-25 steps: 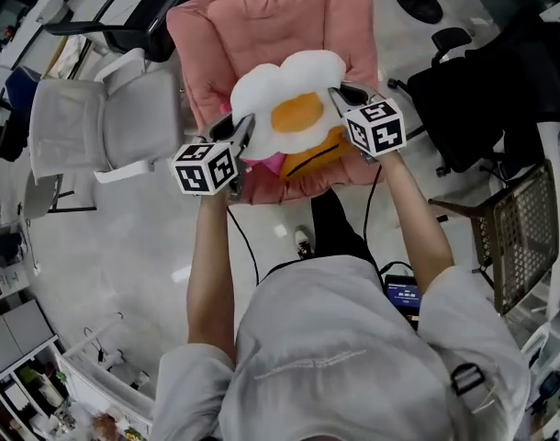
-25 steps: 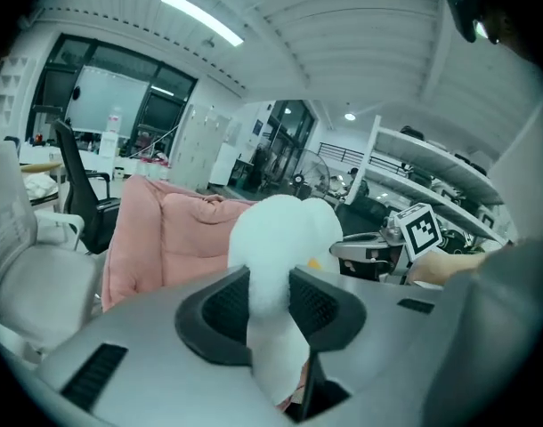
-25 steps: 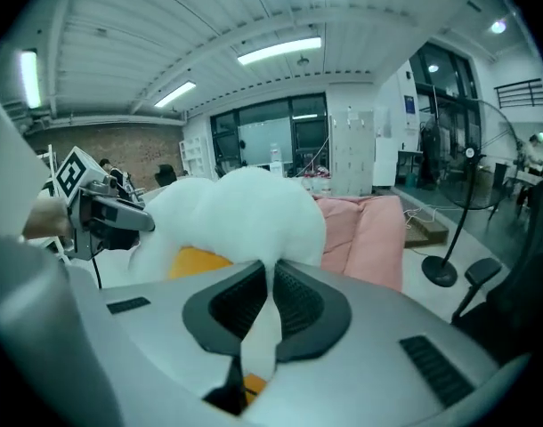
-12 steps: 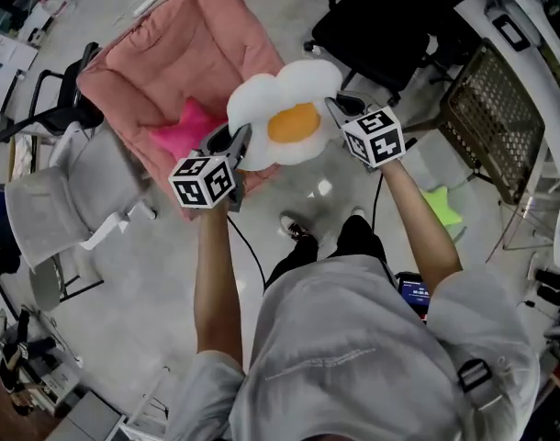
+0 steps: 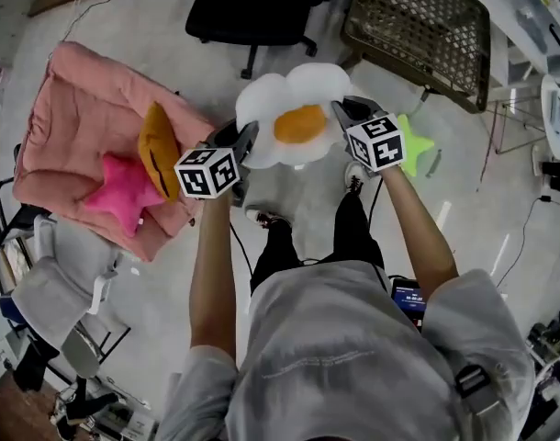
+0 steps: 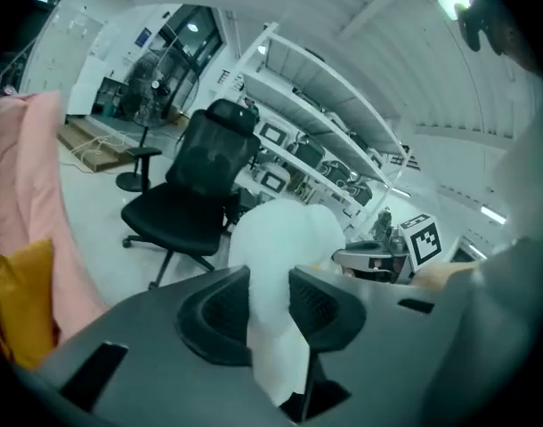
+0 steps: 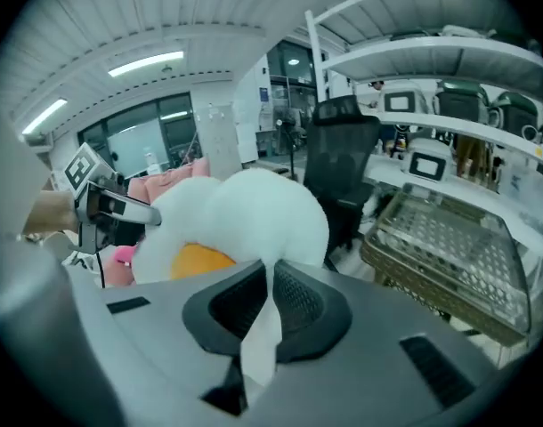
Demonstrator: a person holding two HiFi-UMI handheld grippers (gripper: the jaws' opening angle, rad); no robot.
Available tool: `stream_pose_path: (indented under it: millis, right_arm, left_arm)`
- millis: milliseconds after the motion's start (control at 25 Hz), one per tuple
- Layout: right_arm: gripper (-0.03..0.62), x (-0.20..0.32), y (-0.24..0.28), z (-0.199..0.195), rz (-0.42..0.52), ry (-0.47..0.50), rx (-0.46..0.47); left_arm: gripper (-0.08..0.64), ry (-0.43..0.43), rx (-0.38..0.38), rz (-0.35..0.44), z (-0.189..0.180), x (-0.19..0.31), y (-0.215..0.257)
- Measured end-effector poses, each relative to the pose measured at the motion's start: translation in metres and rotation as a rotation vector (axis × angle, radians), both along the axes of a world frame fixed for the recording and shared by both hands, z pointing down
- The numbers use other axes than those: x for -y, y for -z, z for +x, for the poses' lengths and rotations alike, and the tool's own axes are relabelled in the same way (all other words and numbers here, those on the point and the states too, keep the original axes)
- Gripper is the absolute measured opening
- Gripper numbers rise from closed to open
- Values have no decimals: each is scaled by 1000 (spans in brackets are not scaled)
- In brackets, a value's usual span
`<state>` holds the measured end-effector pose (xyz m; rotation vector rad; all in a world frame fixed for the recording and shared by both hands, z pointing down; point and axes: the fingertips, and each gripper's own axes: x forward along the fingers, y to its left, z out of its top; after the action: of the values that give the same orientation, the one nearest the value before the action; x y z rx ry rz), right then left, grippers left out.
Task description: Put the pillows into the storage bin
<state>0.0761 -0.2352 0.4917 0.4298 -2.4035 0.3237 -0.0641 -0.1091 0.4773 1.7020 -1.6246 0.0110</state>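
**Fingers [image 6: 214,314] grip the egg pillow [image 5: 294,118], storage bin [image 5: 427,26] now near**

Our left gripper [image 5: 246,136] and right gripper [image 5: 340,110] each pinch a white edge, holding it up. We have turned from the pink chair [image 5: 73,108], now left; the storage bin sits just beyond, far right.

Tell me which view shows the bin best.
Head view: it looks down into the bin's open top, though the frame's edge crops it. The right gripper view shows it side-on; the left gripper view misses it.

Grey T-shirt [image 5: 335,338], black trousers [image 5: 355,232] — black-and-white marker cubes [image 5: 207,171].
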Motion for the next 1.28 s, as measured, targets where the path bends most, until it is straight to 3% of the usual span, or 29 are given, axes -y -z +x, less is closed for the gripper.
stream_pose_path:
  millis: [200, 440, 680, 1000, 1080, 1200, 1280]
  right_arm:
    - [42, 70, -67, 125, -85, -133, -82]
    - [43, 142, -155, 214, -152, -252, -181]
    - [43, 194, -242, 264, -215, -313, -236]
    - [52, 224, -339, 300, -256, -319, -314]
    - [81, 229, -357, 308, -265, -333, -335]
    - [167, 231, -374, 316, -274, -329, -381]
    - [178, 228, -379, 315, -271, -312, -396]
  left_arm:
    - [112, -112, -59, -102, 110, 90, -62]
    - [114, -193, -115, -215, 193, 171, -146]
    - [115, -205, -157, -312, 242, 225, -231]
    - [127, -241, -218, -406, 283, 248, -330]
    - [167, -257, -182, -450, 286, 248, -354]
    - [243, -283, -43, -501, 283, 248, -378]
    - [309, -289, 4, -508, 279, 249, -385]
